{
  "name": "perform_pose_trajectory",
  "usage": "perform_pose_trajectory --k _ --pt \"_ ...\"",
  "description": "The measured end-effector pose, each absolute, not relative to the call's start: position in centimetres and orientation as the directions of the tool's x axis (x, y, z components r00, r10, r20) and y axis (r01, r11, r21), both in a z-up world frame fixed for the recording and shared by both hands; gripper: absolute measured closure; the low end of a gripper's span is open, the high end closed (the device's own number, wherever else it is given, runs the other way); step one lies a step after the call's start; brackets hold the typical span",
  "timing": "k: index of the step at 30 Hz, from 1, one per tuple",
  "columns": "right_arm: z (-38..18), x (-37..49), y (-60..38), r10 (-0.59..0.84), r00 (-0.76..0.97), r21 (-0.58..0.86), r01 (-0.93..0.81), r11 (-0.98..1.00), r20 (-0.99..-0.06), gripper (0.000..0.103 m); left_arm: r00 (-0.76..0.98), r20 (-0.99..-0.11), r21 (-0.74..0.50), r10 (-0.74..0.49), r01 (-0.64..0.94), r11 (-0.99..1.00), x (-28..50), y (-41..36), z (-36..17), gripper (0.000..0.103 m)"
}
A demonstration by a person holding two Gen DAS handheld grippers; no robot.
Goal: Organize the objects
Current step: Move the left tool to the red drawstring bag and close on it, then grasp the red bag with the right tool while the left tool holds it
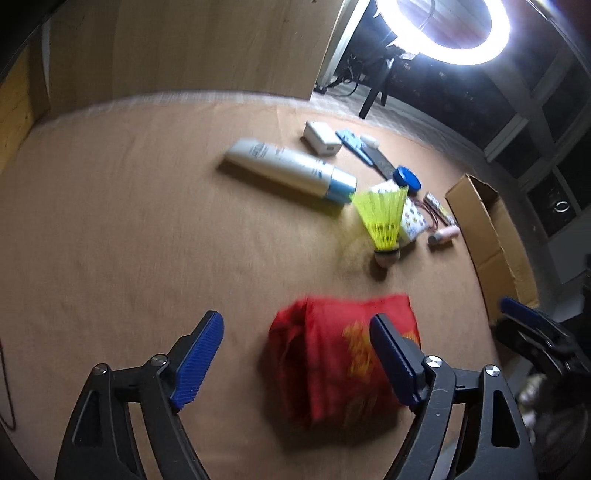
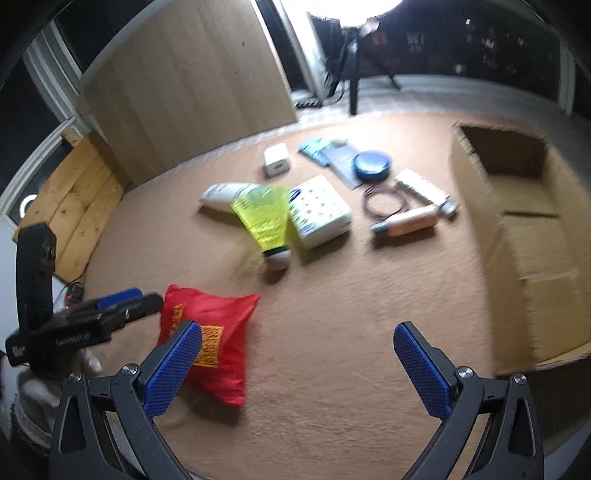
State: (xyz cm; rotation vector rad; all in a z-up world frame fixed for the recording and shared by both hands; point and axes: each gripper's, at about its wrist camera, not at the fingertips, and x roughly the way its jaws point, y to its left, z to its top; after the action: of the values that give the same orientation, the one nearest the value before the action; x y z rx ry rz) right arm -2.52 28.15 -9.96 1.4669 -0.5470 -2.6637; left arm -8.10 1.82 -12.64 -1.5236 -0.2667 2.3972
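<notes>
Both grippers w/ jaws apart, nothing held: left gripper (image 1: pixel 295 354) over red bag (image 1: pixel 343 362); right gripper (image 2: pixel 295 373) over bare counter (image 2: pixel 332 314). Yellow shuttlecock (image 2: pixel 267 225) at 12 o'clock of bag.

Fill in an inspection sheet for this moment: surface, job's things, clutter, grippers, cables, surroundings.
Surface: tan cloth-covered table, bare in front.
Job's things: red bag lying near the front; yellow shuttlecock cork down, blurred; white bottle lying flat; patterned white box; blue round lid; white charger; pink tube; open cardboard box at the right edge, looks empty.
Clutter: blue cards and a small white strip, too blurred to name.
Grippers: left gripper open above the bag, not gripping it; right gripper open, empty.
Cables: coiled reddish cable.
Surroundings: wooden board, ring light on stand.
</notes>
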Motion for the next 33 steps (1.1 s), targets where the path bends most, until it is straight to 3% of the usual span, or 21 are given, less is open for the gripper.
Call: perform_pose_trajectory --k 6,23,25,32,33 --pt "-11.4 -3.9 26.6 -0.289 -0.499 0.379 -0.086 -0.921 -0.817 0.0 -0.344 -0.844 -0.377 0.412 -0.165 -0.911 -5.7 0.9 -13.7 0.016" --pt "-15.3 -7.4 23.5 -0.416 -0.34 0.454 -0.037 -0.89 -0.844 0.001 -0.273 -0.838 -0.419 0.472 -0.233 -0.878 -5.1 3.8 -16.1 0.019" --pt "-15.4 -7.6 23.2 -0.423 -0.331 0.456 -0.028 -0.889 -0.844 0.006 -0.272 -0.835 -0.423 0.479 -0.238 -0.874 -5.2 4.0 -16.1 0.023" --pt "-15.7 -7.9 22.2 -0.485 -0.294 0.506 0.008 -0.863 -0.823 0.043 -0.278 -0.829 -0.416 0.486 -0.274 -0.867 -5.1 4.9 -15.7 0.037" --pt "-15.5 -7.9 21.9 -0.481 -0.294 0.498 0.018 -0.867 -0.826 0.043 -0.279 -0.828 -0.414 0.486 -0.28 -0.866 -5.1 5.1 -15.6 0.038"
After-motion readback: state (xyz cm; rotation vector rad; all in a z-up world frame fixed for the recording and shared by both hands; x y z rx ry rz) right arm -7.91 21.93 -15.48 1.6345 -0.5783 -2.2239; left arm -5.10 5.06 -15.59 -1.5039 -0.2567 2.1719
